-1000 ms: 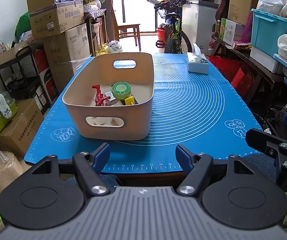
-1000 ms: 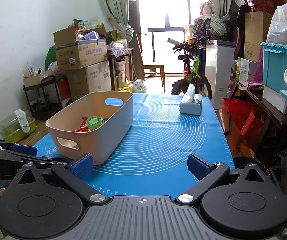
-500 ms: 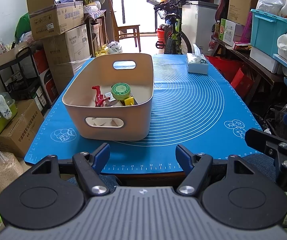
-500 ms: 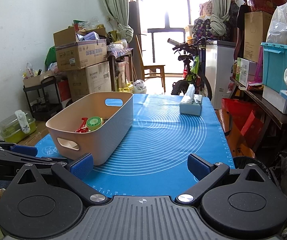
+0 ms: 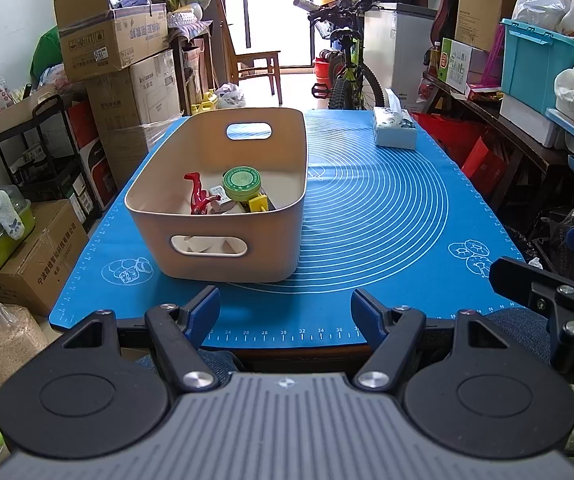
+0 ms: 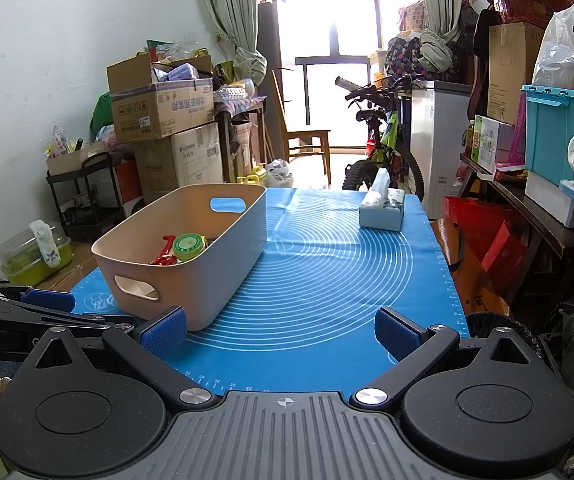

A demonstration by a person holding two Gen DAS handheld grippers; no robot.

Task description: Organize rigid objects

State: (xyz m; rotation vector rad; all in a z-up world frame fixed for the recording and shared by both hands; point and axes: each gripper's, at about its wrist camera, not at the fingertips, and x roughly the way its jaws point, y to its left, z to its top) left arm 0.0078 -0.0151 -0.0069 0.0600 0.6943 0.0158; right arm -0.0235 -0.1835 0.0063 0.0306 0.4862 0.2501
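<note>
A beige plastic bin [image 5: 223, 236] with oval handle cut-outs at both short ends stands upright on the left half of the blue mat [image 5: 375, 216]. Inside, gathered toward the near end, lie a red toy figure [image 5: 198, 199], a round green-lidded tin [image 5: 242, 182] and a small yellow block [image 5: 258, 203], resting on pale items (too hidden to identify).

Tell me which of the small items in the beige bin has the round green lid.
The squat jar with the round green lid in the bin, between the red toy on its left and the yellow piece at its right.
</note>
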